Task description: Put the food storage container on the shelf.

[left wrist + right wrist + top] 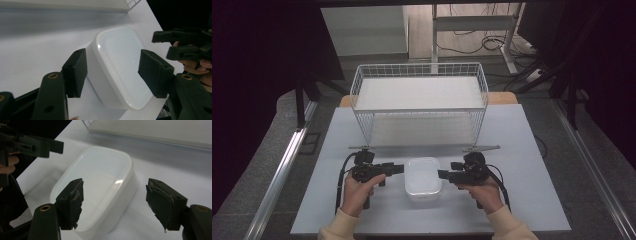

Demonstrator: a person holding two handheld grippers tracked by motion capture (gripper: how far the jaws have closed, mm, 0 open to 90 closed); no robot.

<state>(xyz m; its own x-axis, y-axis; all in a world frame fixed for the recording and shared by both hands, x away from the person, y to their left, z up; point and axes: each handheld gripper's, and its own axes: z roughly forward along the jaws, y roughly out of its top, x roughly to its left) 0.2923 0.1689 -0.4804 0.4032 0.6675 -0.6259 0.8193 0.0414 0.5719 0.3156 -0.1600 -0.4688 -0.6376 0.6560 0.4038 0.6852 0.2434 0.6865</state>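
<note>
Two grippers closing in on one white tub, nothing lifted yet.

Sitting on the near middle of the bench (pixel 512 210), the lidded white container (pixel 423 178) rests flat, in front of the wire basket rack (pixel 419 95), which stands farther back. The left gripper (pixel 399 169) comes at it from the left and the right gripper (pixel 442 174) from the right; both sets of fingers (pixel 75 72) are spread apart, straddling the tub's ends without pressing on it (so no grasp so far). By my reading the approach is nearly done; the clamp, the lift and any placing are left. No brand, label or writing can be read on the tub or rack.
</note>
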